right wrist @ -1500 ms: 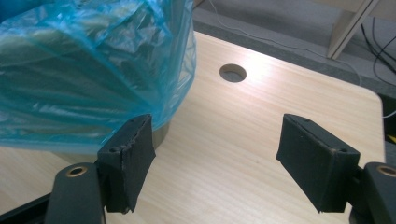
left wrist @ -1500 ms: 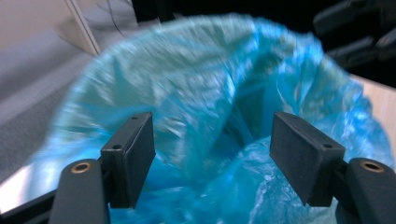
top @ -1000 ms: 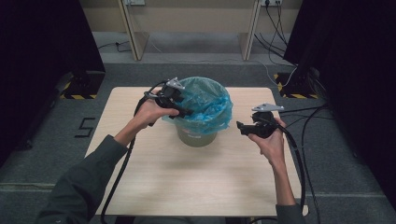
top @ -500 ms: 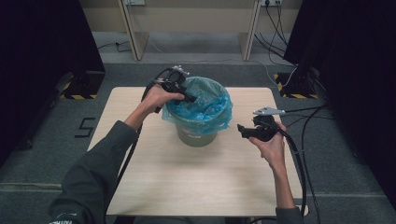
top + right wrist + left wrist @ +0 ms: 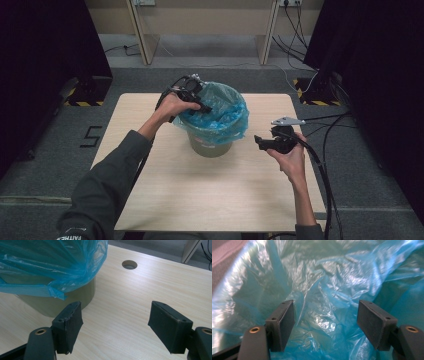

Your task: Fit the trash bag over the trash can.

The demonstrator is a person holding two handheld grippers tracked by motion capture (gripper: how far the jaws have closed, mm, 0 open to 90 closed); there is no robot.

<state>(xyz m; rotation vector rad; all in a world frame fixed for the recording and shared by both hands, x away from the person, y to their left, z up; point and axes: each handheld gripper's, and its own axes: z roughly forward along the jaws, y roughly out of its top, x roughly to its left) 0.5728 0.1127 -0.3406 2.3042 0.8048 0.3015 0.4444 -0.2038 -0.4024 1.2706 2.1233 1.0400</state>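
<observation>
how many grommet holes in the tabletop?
1. A round hole shows in the table past the bin, seen in the right gripper view. The bin and its blue bag could hide others.

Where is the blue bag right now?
In the high view the blue bag lines the green bin at the table's middle, its edge folded over the rim, between the two hand-held grippers.

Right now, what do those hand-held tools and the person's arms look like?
Each tool is black with two flat rectangular pads and brass-coloured pivot rivets. The right tool carries a grey three-cornered plate and trails black cables. The left tool trails cables too. The left sleeve is dark green.
</observation>
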